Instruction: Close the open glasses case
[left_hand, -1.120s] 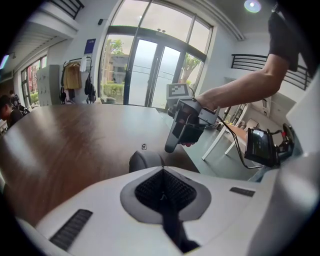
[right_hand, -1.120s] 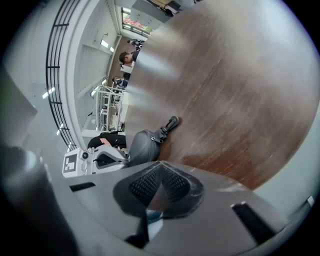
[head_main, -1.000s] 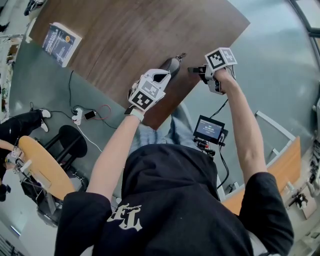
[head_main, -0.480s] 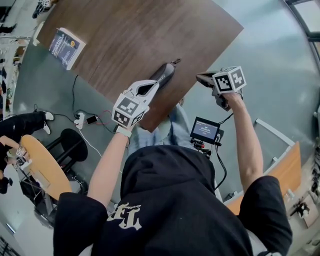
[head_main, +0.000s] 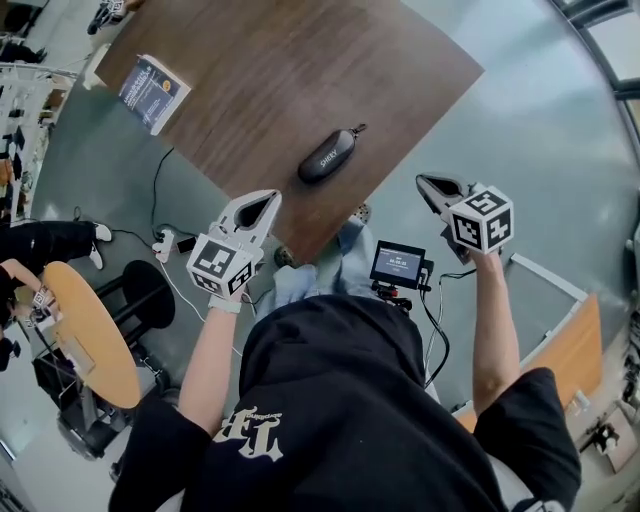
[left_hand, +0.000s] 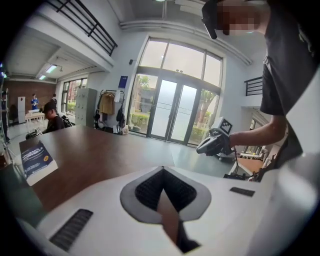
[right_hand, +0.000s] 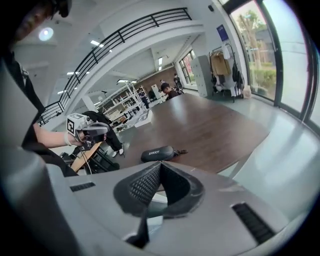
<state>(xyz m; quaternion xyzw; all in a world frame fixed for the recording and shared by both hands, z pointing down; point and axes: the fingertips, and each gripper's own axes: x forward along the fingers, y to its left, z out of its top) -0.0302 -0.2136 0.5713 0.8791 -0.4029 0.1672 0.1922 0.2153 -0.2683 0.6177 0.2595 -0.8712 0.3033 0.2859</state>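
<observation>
Case (head_main: 328, 157): dark shell, lid down, zip pull sticking out at the far end. Flat on the worktop (head_main: 300, 70), close to the near edge, nothing touching it.
Zip: cannot tell whether it is run all the way round, seam too small in every view.
Case lettering: pale word on the shell, too small to read with confidence.
Left hand-held gripper (head_main: 262, 203): clenched, tips meeting, nothing between them. Held just off the worktop's near edge, well apart from the case.
Right hand-held gripper (head_main: 432, 186): clenched as well, and empty. Out over the floor past the worktop's right side, clear of the case.
Book (head_main: 153, 92): blue cover, on the worktop's left edge, far from the case. Cover print unreadable.
Screen (head_main: 398, 264): small monitor on a stand, near the right hand-held gripper. Display too small to make out.
Cut off: worktop's far corner, lost beyond the top of the head view.
Hidden: lower half of the head view filled by the person's black top, floor there not visible.
</observation>
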